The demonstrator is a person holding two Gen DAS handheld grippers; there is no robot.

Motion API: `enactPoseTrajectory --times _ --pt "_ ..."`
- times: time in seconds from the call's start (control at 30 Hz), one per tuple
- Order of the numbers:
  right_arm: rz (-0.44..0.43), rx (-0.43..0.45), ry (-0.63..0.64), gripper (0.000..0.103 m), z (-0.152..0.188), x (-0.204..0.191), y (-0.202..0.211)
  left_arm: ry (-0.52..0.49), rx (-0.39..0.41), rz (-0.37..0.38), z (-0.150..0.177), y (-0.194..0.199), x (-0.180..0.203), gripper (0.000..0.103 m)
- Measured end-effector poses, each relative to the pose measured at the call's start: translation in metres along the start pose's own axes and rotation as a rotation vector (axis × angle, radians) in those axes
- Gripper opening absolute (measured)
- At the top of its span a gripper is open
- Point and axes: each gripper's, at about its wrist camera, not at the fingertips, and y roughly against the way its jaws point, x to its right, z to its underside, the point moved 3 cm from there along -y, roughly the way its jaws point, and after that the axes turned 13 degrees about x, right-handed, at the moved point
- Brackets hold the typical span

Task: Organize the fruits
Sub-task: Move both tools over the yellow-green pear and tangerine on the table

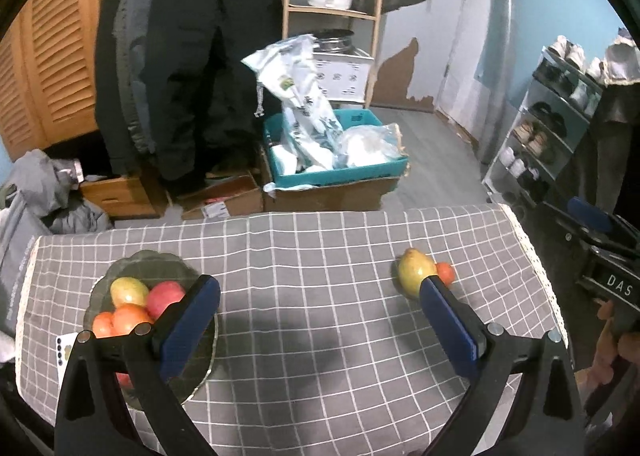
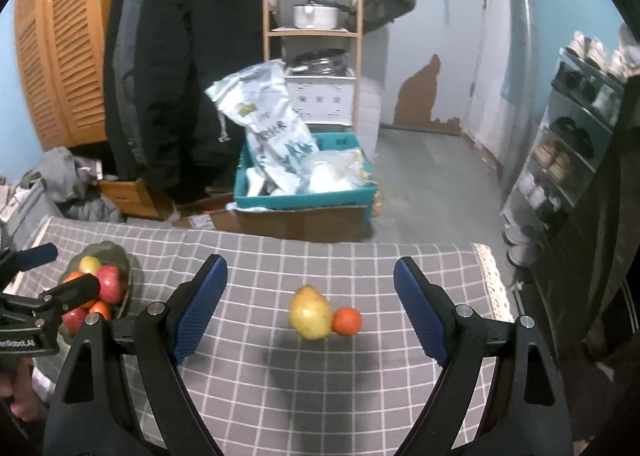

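- Hovering wide open and empty: right gripper (image 2: 310, 288), pear (image 2: 310, 317) and orange (image 2: 347, 321) touching just ahead.
- Left gripper (image 1: 320, 294) likewise agape, bowl (image 1: 105, 288) beside.
- Risking a nudged, rolling orange.

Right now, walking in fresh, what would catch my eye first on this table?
Probably the bright fruit on the grey checked tablecloth: a yellow pear touching a small orange, lying loose ahead of the open right tool. At the far left, a dark plate holds a colourful pile of fruit, partly behind one finger of the open left tool.
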Motion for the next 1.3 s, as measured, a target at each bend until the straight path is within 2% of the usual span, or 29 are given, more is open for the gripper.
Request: enactPoseTrajectory --times 0.5,0.97,1.3 --pt "0.06 -0.058 -0.037 0.085 0.022 0.045 -0.011 -0.006 -0.073 0.067 0.009 -0.034 0.037 0.101" --pt "0.117 -0.239 -0.058 0.085 0.073 0.069 -0.075 0.033 -0.193 0.056 0.036 -0.102 0.047 0.101" --pt "0.133 -0.354 -0.092 0.085 0.107 0.089 -0.116 0.057 -0.291 0.065 0.061 -0.155 0.069 0.101"
